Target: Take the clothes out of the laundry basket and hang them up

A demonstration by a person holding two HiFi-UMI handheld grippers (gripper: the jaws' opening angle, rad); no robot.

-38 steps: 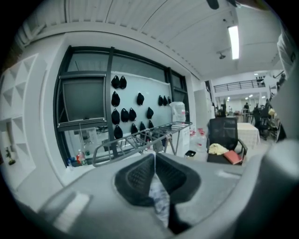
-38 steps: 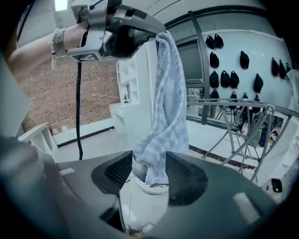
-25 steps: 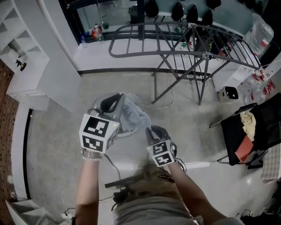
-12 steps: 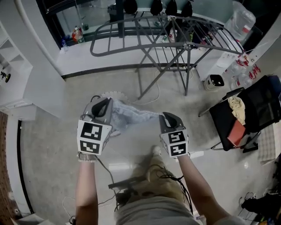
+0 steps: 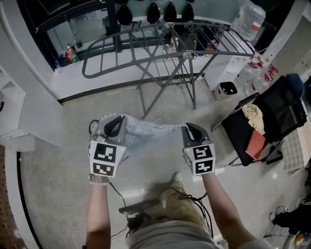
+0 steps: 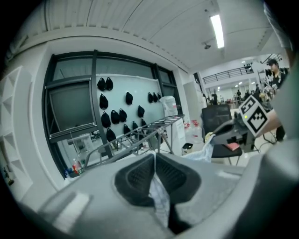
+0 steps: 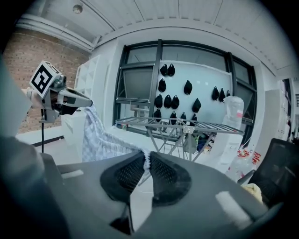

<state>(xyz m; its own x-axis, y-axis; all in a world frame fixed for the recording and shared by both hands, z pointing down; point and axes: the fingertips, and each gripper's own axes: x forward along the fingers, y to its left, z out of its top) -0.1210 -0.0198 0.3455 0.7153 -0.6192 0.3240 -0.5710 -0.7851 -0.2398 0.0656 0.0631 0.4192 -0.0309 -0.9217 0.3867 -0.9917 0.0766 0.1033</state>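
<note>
The left gripper (image 5: pixel 115 127) is clamped shut on one edge of a pale blue-and-white checked garment (image 5: pixel 153 133), and in the left gripper view a fold of the cloth runs down between the two dark pads, the rest of it lost under the gripper's body. The right gripper (image 5: pixel 193 130) pinches the opposite edge, its jaws a sliver apart with a bunched hem squeezed between the tips. The garment hangs stretched between the two grippers above the floor, in front of the grey drying rack (image 5: pixel 160 41) and well short of it; its lower part drops out of sight behind the grippers in the head view. The person's forearms and lap are cut off at the bottom edge. On the black chair (image 5: pixel 277 112) to the right lie a cream cloth (image 5: pixel 253 115) and a red item (image 5: pixel 255 144) that I cannot identify. The dark rounded shapes (image 5: pixel 154 12) on the wall panel behind the rack are too small to name. The only clear print is the black-and-white square patterns on the marker cubes (image 5: pixel 106 158); the labels on the bottles (image 5: pixel 70 51) on the ledge and on the big water jug (image 5: pixel 249 14) are unreadable.
</note>
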